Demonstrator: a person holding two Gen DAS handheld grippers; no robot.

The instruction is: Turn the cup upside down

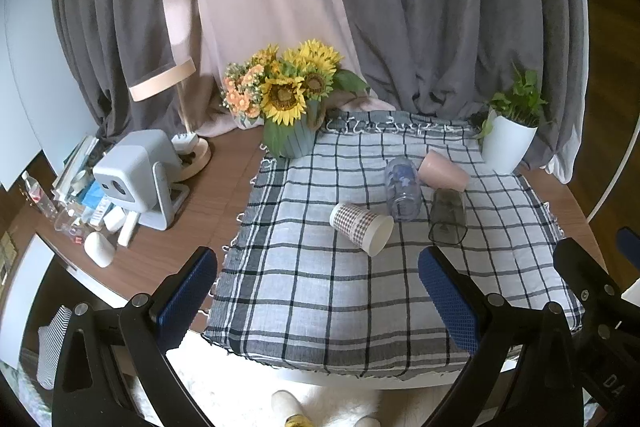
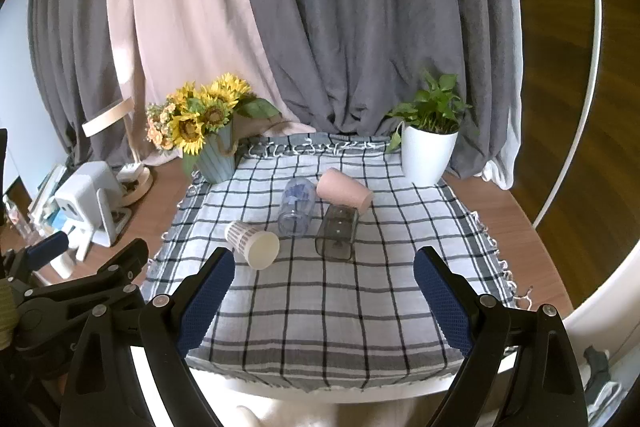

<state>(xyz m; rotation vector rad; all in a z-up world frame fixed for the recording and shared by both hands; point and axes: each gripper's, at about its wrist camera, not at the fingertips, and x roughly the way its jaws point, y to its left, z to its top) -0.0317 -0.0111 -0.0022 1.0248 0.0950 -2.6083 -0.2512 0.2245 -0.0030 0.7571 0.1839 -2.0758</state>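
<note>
Four cups lie on their sides on the checked cloth [image 1: 304, 291] in the left wrist view: paper cup [image 1: 361, 227], clear plastic cup [image 1: 403, 191], pink cup [image 1: 443, 171], smoky square tumbler [image 1: 448, 217]. Left gripper [image 1: 320, 301] hangs wide and empty, short of them. Paper cup judged light, crushable; take mid-wall, gently.

Right wrist view: right gripper [image 2: 324, 301] likewise wide, empty. Pink cup [image 2: 345, 195] touches the tumbler [image 2: 337, 233]; clear cup [image 2: 297, 211] lies just beside, crowding any approach. Sunflower vase [image 2: 216, 157] and potted plant [image 2: 427, 155] stand well apart.
</note>
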